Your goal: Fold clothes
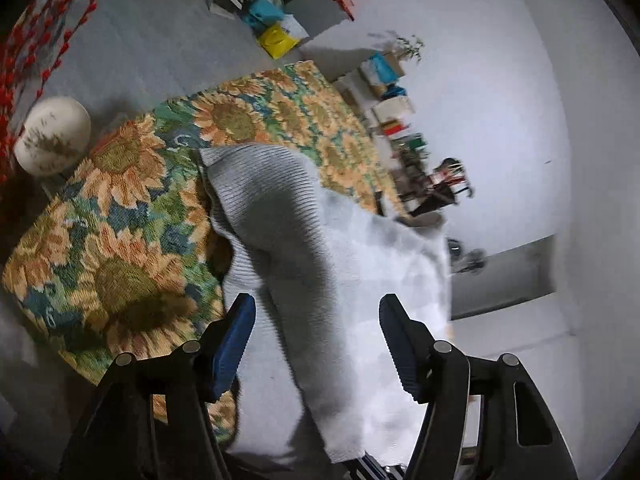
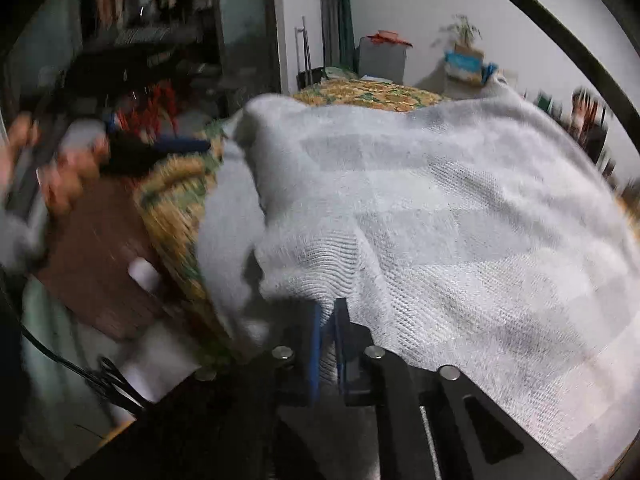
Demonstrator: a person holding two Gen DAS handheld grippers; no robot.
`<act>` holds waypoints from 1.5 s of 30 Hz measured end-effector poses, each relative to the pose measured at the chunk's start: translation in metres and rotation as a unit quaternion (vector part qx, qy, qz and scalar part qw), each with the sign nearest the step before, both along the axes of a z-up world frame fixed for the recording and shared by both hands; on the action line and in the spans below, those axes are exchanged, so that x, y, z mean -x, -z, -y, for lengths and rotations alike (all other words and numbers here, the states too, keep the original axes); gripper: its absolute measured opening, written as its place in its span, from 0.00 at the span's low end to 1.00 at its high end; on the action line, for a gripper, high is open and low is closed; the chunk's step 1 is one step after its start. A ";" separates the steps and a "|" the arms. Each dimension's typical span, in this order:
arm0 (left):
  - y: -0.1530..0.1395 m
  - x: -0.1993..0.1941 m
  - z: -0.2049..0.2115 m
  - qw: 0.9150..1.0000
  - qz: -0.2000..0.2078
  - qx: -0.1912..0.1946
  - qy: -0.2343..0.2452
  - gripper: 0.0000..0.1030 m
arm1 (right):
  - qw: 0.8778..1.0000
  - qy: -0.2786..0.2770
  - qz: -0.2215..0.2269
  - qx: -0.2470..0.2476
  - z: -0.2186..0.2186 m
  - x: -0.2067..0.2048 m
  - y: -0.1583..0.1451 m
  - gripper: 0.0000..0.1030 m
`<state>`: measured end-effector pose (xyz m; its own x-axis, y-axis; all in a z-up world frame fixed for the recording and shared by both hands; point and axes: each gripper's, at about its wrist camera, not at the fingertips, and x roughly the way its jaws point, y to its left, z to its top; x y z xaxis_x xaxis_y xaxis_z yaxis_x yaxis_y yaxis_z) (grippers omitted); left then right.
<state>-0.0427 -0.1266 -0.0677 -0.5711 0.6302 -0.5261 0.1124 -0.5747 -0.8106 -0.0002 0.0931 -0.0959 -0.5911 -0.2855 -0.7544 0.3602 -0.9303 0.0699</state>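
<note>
A white knit sweater point(image 1: 340, 260) lies on a sunflower-patterned cloth point(image 1: 120, 220), with a ribbed grey-shadowed part folded over its middle. My left gripper point(image 1: 318, 320) hovers over the near part of the sweater, its blue pads wide apart and pressing on nothing. In the right wrist view the sweater point(image 2: 440, 220) fills the frame, and my right gripper point(image 2: 328, 340) is shut on its near edge, with fabric pinched between the blue pads. At the left, blurred, a person's hand point(image 2: 68, 176) holds the left gripper point(image 2: 188, 147) beside the sweater's far corner.
A white round vase point(image 1: 54, 136) and red-flowered branches point(image 1: 24, 60) stand past the cloth's left end. Boxes and bags point(image 1: 388, 96) line the white wall, with a yellow bag point(image 1: 276, 40) further back. A brown surface point(image 2: 96, 260) and dark shelves point(image 2: 140, 40) lie left of the sunflower cloth point(image 2: 368, 94).
</note>
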 end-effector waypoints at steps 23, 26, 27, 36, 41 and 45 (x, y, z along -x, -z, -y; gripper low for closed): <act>0.029 0.010 -0.030 0.998 0.032 -0.023 -0.053 0.10 | 0.995 0.018 -0.009 0.102 -0.031 -0.007 -0.035 0.06; 0.020 0.002 -0.007 0.996 0.012 0.016 -0.082 0.06 | 0.993 -0.040 0.022 0.113 -0.005 -0.017 -0.025 0.06; 0.016 -0.002 0.002 0.995 0.007 0.037 -0.092 0.06 | 0.991 -0.061 0.034 0.116 0.005 -0.021 -0.021 0.06; 0.034 0.007 0.020 0.990 0.040 0.113 -0.079 0.06 | 0.990 -0.076 0.096 0.072 0.037 -0.034 0.022 0.60; 0.024 0.008 0.040 0.990 0.021 0.079 -0.116 0.61 | 0.996 -0.015 0.069 0.058 -0.005 -0.028 0.009 0.58; 0.007 0.032 0.048 0.977 0.023 0.151 -0.150 0.61 | 0.996 0.036 0.046 0.062 -0.034 -0.018 0.000 0.58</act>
